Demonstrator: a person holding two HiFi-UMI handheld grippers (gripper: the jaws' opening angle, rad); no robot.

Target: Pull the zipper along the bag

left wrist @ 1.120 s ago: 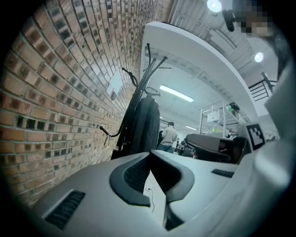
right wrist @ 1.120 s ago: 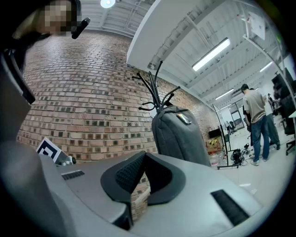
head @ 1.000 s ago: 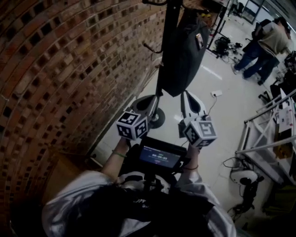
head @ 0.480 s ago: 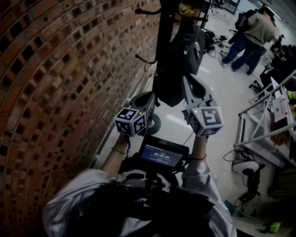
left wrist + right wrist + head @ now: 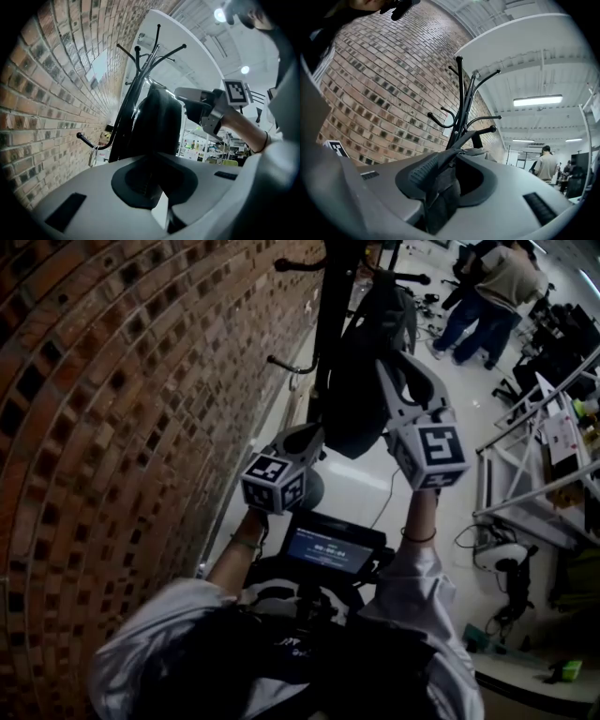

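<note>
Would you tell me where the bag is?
In the head view the dark bag hangs on the coat rack at upper centre, beside the brick wall to its left.

the bag is black, the brick wall red-brown (with dark squares dotted among bricks).

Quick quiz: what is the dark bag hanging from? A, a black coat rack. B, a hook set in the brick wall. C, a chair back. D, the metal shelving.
A: the bag hangs from the black coat rack, which stands beside the brick wall.
</note>
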